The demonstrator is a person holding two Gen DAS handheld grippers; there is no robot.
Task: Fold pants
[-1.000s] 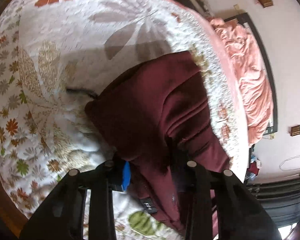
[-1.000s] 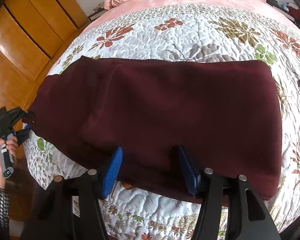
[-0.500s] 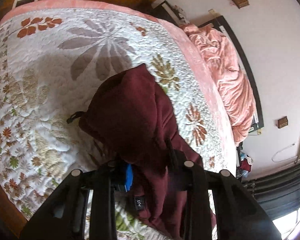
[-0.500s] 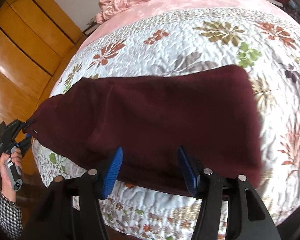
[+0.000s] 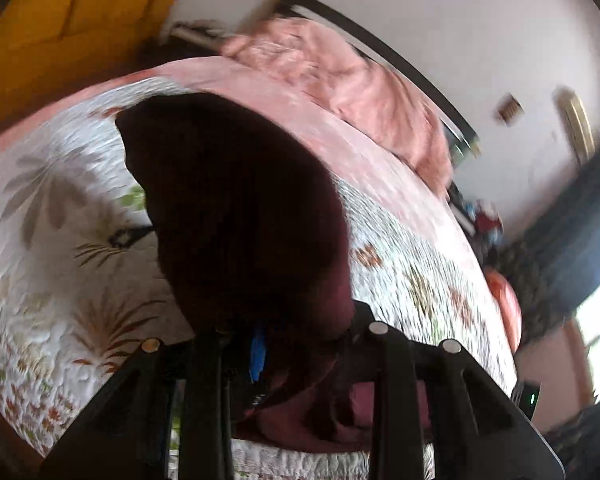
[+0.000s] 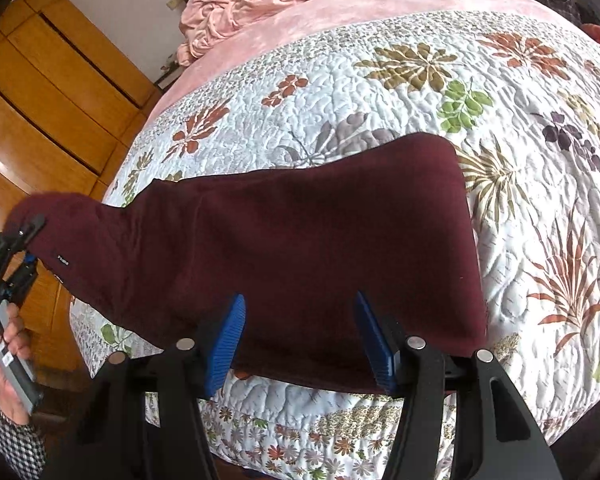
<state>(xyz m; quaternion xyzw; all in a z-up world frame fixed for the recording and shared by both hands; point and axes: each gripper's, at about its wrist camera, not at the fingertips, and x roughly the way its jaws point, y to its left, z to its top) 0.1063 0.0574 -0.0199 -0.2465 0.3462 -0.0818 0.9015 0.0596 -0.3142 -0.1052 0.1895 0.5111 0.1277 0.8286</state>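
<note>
Maroon pants [image 6: 300, 248] lie across the near part of the floral quilt [image 6: 420, 92], one end flat on the bed, the other end lifted off to the left. Left gripper [image 6: 24, 240] is clamped on that raised corner, next to a small label; in its own wrist view the cloth bunches dark between its fingers and fills the middle, blurred. Right gripper [image 6: 300, 332] has its blue pads [image 6: 228, 340] wide apart, holding nothing, w/ the near edge of the pants lying between and under them.

Progress, as I read it: pants look already doubled lengthwise, approx one long strip. The crosswise fold is only started: lifted end isn't laid over the flat end yet. Left to do: carry that end across, set it down w/ edges matched, smooth, maybe one more fold
</note>
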